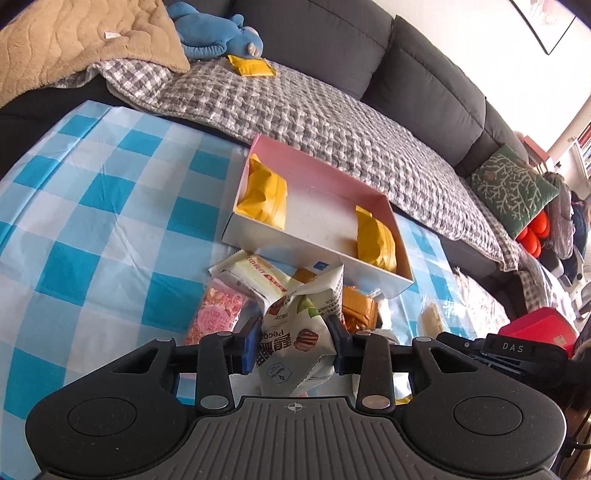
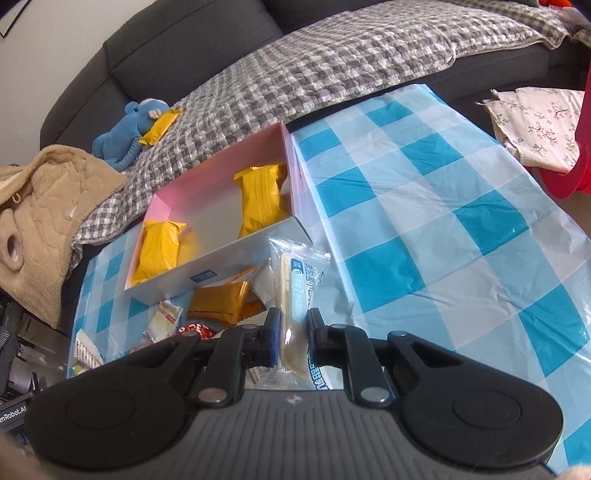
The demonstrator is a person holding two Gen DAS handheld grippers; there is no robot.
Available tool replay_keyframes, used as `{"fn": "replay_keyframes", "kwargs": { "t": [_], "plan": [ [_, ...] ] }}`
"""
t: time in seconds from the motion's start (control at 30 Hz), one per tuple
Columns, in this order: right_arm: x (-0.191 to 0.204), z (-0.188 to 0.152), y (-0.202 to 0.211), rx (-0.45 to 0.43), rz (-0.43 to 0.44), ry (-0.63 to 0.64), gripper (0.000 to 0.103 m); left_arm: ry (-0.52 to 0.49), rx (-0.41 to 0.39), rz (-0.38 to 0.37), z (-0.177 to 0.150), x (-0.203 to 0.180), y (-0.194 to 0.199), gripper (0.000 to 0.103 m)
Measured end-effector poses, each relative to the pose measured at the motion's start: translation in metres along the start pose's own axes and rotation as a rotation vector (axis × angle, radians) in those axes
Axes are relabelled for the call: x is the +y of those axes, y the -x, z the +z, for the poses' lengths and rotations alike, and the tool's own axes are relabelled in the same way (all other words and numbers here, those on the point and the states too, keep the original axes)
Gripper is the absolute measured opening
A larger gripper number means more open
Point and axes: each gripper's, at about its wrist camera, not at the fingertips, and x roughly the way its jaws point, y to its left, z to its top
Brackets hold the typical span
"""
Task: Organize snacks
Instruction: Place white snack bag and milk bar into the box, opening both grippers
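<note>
An open pink-walled box (image 1: pixel 314 166) (image 2: pixel 221 166) sits on the blue checked tablecloth (image 1: pixel 92 221) and holds two yellow snack packs (image 1: pixel 264 194) (image 1: pixel 375 240) at its ends, also in the right wrist view (image 2: pixel 159 249) (image 2: pixel 262 197). My left gripper (image 1: pixel 293 332) is shut on a white pecan snack bag (image 1: pixel 295 339). My right gripper (image 2: pixel 291 332) is shut on a clear-wrapped wafer pack (image 2: pixel 295 291). Loose snacks lie in front of the box: a pink pack (image 1: pixel 218 314), a white pack (image 1: pixel 255 275), orange packs (image 1: pixel 358 306) (image 2: pixel 218 299).
A grey sofa with a checked blanket (image 1: pixel 332 122) runs behind the table. A yellow pack (image 1: pixel 251 66) and a blue plush toy (image 1: pixel 218 33) lie on it. A beige blanket (image 2: pixel 40 206) lies at the sofa's end. A red object (image 2: pixel 576 147) and a floral cloth (image 2: pixel 539 125) are at the right.
</note>
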Motion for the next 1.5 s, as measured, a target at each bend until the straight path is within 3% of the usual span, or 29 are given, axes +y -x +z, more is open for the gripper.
{"fn": "replay_keyframes", "kwargs": {
  "t": [0.17,0.4,0.6,0.77,0.87,1.03,1.17,1.33,1.43,1.5],
  "plan": [
    [0.009,0.013,-0.004,-0.046,0.048,-0.004,0.013,0.008,-0.021,-0.003,0.023,-0.004,-0.011,0.035],
    [0.020,0.045,-0.031,-0.086,0.194,-0.045,0.013,0.036,-0.080,-0.019,0.073,-0.015,-0.051,0.035],
    [0.030,0.069,-0.077,-0.075,0.203,-0.091,0.013,0.024,-0.107,-0.005,0.094,-0.015,-0.096,0.035],
    [0.043,0.074,-0.095,-0.091,0.171,-0.046,0.013,0.016,-0.124,0.014,0.105,-0.008,-0.122,0.035],
    [0.048,0.073,-0.097,-0.113,0.146,-0.023,0.014,0.019,-0.118,-0.024,0.103,-0.004,-0.131,0.037],
    [0.050,0.073,-0.089,-0.124,0.128,-0.004,0.024,-0.046,-0.134,0.012,0.099,-0.010,-0.123,0.037],
    [0.054,0.073,-0.077,-0.134,0.116,0.016,0.032,-0.023,-0.148,0.005,0.102,-0.005,-0.105,0.038],
    [0.055,0.070,-0.065,-0.119,0.111,0.016,0.045,-0.024,-0.134,0.048,0.098,-0.002,-0.086,0.041],
    [0.057,0.066,-0.060,-0.108,0.113,0.020,0.050,-0.040,-0.124,0.089,0.088,0.002,-0.071,0.053],
    [0.058,0.060,-0.056,-0.095,0.097,0.019,0.052,-0.045,-0.108,0.111,0.081,0.005,-0.064,0.055]
  ]
}}
